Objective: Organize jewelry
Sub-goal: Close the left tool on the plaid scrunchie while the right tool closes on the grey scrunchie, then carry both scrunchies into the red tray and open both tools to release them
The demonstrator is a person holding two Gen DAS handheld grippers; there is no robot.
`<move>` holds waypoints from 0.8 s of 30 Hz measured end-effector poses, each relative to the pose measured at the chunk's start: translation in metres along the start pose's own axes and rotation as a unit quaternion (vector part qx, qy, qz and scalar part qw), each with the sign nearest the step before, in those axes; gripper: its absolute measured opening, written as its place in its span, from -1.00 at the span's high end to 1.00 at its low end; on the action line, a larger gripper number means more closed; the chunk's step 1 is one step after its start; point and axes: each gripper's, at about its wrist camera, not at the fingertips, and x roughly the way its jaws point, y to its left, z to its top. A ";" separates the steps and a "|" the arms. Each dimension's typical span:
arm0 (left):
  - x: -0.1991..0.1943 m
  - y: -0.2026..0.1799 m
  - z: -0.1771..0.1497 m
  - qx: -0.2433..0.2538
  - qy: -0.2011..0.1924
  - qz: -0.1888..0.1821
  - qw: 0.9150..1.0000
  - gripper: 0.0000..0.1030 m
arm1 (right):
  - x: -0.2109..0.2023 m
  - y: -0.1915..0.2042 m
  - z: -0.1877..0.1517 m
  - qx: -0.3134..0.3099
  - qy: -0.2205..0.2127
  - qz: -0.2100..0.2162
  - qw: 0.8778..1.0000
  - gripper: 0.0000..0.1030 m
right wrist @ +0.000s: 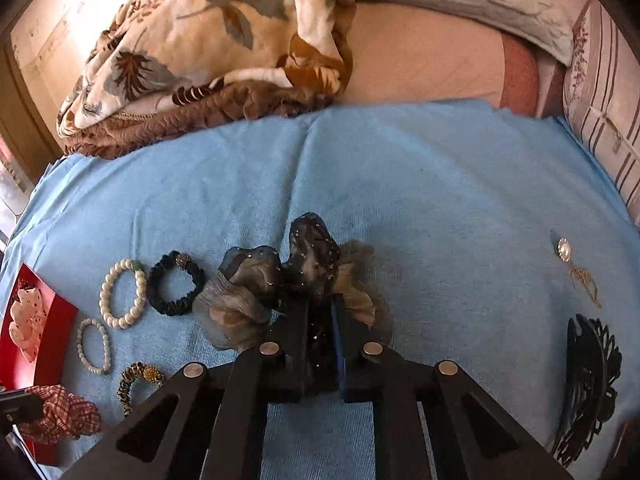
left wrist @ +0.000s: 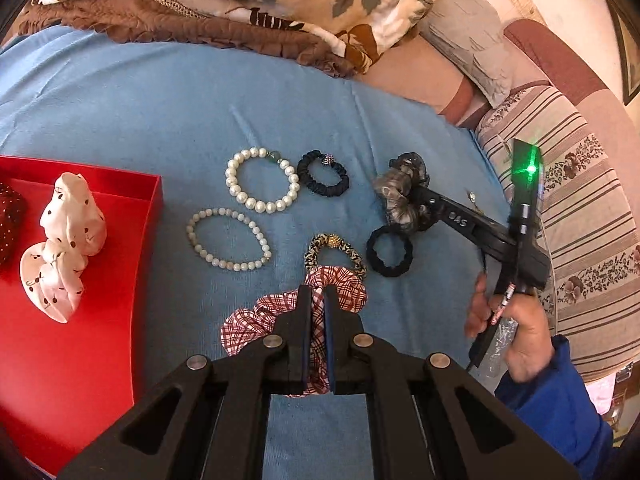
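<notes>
My left gripper (left wrist: 319, 296) is shut on a red plaid scrunchie (left wrist: 256, 316), just above the blue cloth (left wrist: 160, 112). My right gripper (right wrist: 322, 304) is shut on a grey-black sheer scrunchie (right wrist: 240, 292), which also shows in the left wrist view (left wrist: 400, 192). On the cloth lie two pearl bracelets (left wrist: 262, 180) (left wrist: 228, 244), a black scrunchie with a bead (left wrist: 323, 173), a leopard hair tie (left wrist: 336, 254) and a plain black hair tie (left wrist: 389, 251). A red tray (left wrist: 100, 280) at the left holds a white spotted scrunchie (left wrist: 64, 240) and a dark red one (left wrist: 10, 216).
A black lace-pattern item (right wrist: 588, 392) and small earrings (right wrist: 576, 268) lie on the cloth at the right. A floral blanket (right wrist: 208, 48) is bunched behind the cloth. Striped pillows (left wrist: 580, 208) lie along the right side.
</notes>
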 end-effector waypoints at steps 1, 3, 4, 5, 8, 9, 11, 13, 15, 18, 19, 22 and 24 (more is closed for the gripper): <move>-0.005 0.000 -0.001 0.000 -0.005 -0.001 1.000 0.90 | -0.007 0.000 0.000 0.002 -0.007 0.003 1.000 0.88; -0.017 -0.001 -0.001 0.000 -0.016 -0.001 1.000 0.90 | -0.022 0.000 0.000 0.005 -0.021 0.005 1.000 0.89; -0.026 -0.002 -0.002 0.000 -0.024 0.001 1.000 0.90 | -0.034 0.001 0.000 0.006 -0.032 0.006 0.999 0.89; -0.034 -0.001 -0.002 0.000 -0.030 0.003 1.000 0.90 | -0.043 0.003 0.001 0.007 -0.039 0.007 0.999 0.89; -0.067 0.004 -0.006 -0.001 -0.058 0.008 0.998 0.89 | -0.077 0.011 0.002 0.009 -0.063 0.019 0.998 0.89; -0.079 0.008 -0.009 -0.002 -0.067 0.016 0.998 0.89 | -0.088 0.016 0.002 0.005 -0.069 0.025 0.997 0.89; -0.100 0.018 -0.012 -0.004 -0.083 0.037 0.996 0.89 | -0.105 0.029 0.002 -0.002 -0.076 0.040 0.996 0.89; -0.121 0.034 -0.017 -0.011 -0.100 0.061 0.993 0.89 | -0.121 0.048 -0.002 -0.013 -0.078 0.061 0.995 0.89; -0.140 0.058 -0.022 -0.031 -0.111 0.081 0.990 0.89 | -0.129 0.069 -0.008 -0.026 -0.074 0.078 0.994 0.89; -0.161 0.094 -0.030 -0.064 -0.119 0.109 0.985 0.89 | -0.134 0.108 -0.020 -0.045 -0.061 0.109 0.991 0.89; -0.166 0.108 -0.033 -0.074 -0.121 0.124 0.982 0.89 | -0.135 0.122 -0.024 -0.052 -0.056 0.120 0.990 0.89; -0.170 0.137 -0.040 -0.099 -0.121 0.148 0.977 0.89 | -0.130 0.163 -0.038 -0.072 -0.037 0.149 0.986 0.89; -0.169 0.156 -0.043 -0.116 -0.118 0.156 0.974 0.89 | -0.125 0.186 -0.048 -0.084 -0.024 0.164 0.983 0.89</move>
